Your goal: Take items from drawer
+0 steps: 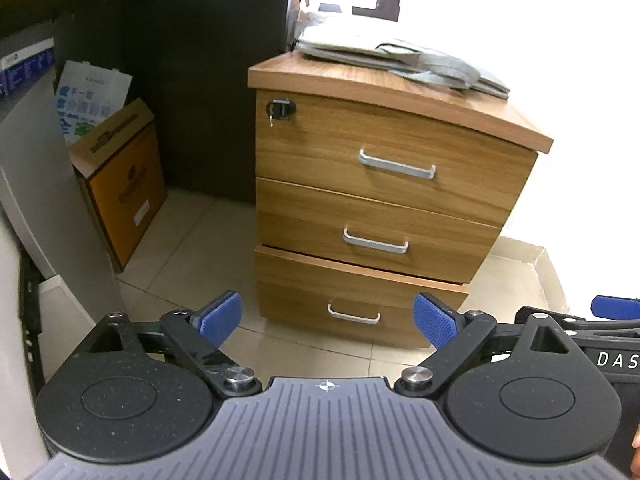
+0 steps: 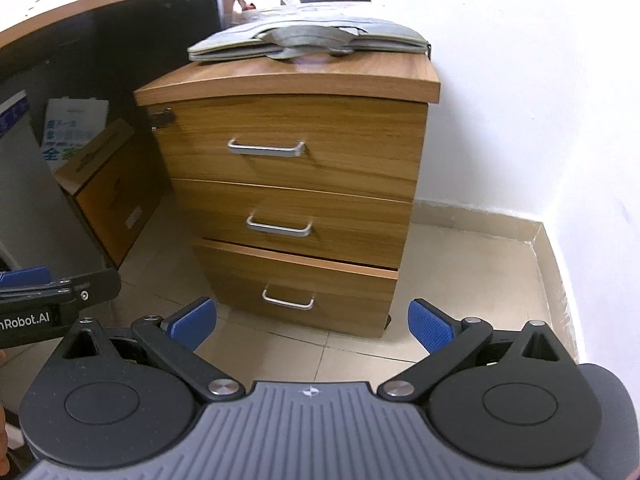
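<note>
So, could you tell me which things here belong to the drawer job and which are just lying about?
Job: cabinet; bottom drawer, slightly ajar; left hand-held gripper and right hand-held gripper, both open.

Lying about: grey bag; orange box; key.

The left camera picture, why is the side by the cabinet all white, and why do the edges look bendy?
In the left wrist view, bright light has washed out the wall right of the wooden cabinet; the fisheye lens bends its top edge. In the right wrist view the wall is bright but still visible, the same cabinet bulges, and the grey bag on top looks slightly blurred.
</note>
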Motion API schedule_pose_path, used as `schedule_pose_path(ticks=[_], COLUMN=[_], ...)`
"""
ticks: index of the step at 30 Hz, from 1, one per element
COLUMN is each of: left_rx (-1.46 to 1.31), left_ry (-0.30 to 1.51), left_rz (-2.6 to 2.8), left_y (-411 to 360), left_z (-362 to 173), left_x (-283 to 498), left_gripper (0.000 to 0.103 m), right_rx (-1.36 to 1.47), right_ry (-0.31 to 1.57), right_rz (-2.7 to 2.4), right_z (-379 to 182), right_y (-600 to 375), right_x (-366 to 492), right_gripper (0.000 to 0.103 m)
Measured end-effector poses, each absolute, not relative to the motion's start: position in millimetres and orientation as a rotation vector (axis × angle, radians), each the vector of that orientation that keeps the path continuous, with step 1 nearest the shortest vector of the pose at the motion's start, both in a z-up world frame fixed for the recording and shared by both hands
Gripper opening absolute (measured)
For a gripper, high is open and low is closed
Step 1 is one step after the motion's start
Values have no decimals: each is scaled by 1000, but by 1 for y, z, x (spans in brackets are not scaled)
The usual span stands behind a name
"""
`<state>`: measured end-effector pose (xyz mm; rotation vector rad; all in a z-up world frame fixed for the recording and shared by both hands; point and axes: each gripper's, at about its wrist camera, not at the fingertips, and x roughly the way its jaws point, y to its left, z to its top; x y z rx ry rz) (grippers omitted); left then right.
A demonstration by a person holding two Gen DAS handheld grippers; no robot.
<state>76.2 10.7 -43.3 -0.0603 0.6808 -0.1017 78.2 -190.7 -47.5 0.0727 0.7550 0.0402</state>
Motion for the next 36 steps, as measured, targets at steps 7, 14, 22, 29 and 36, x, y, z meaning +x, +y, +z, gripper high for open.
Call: schedule_pose_path(ticks=[7, 14, 22, 29, 36], left_rx=[-51, -38, -26, -54, -45], left_ry=[662, 652, 702, 721, 719], left_rz=[-103, -84, -65, -54, -32], left_y=[10, 9, 4, 2, 0], left_z=[-17, 4, 5, 4, -3], left_x=[52, 29, 3, -17, -34], left_gripper=[101, 103, 103, 103, 103], right_rx=[66, 57, 47, 47, 44], right_ry=[755, 741, 746, 766, 777], right_rz=[81, 102, 109, 122, 127], right_z=[-27, -7, 0, -3, -12], right_y=[-191, -197, -199, -196, -196], right_x=[49, 24, 1, -16, -32], right_gripper=[103, 103, 103, 103, 103])
